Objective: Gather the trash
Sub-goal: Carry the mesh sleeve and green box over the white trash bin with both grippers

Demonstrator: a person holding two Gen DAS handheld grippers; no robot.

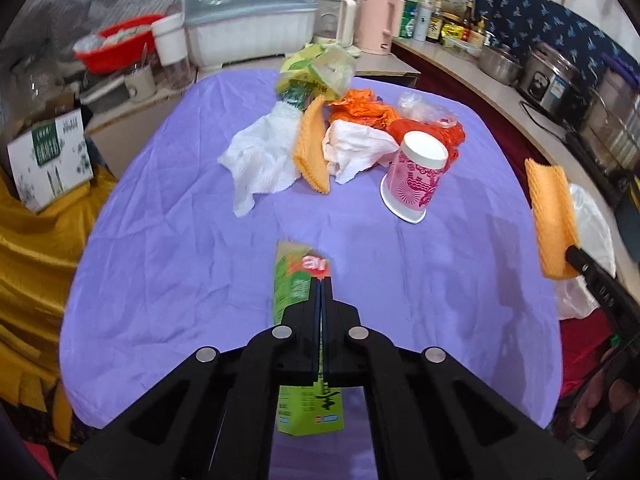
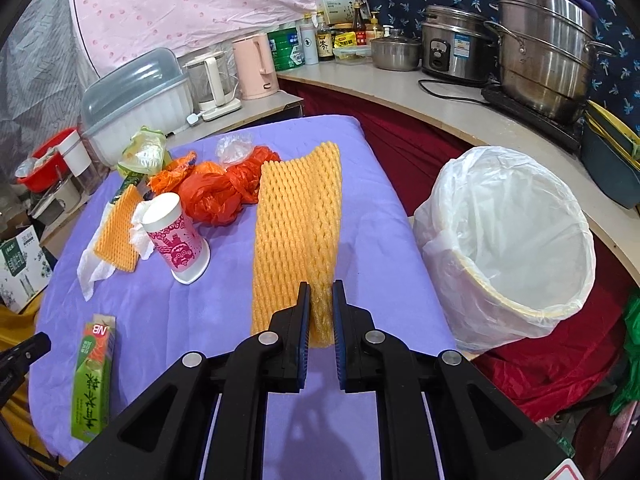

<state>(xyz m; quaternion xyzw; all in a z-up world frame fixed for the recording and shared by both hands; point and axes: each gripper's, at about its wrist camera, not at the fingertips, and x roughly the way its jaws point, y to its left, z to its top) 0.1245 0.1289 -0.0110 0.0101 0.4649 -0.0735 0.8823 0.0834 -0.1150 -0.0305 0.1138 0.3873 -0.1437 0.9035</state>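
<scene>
Lined bin (image 2: 508,248) sits open just off the purple table's (image 2: 192,320) right edge, so drops are short. Rest of the trash is heaped mid-table. Right gripper (image 2: 321,312) pinches the foam net (image 2: 298,236) by one end so it hangs clear. Left gripper (image 1: 322,300) is clamped on the flattened green carton (image 1: 292,284), held edge-on.

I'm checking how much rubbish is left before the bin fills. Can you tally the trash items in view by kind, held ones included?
Foam fruit nets: 2, one in the right gripper, and one on the table
Green cartons: 1, in the left gripper
Paper cups: 1
White tissues: 2
Orange plastic bags: at least 2, bunched
Clear plastic bags: 1
Yellow-green wrappers: 1
Total: at least 10
</scene>
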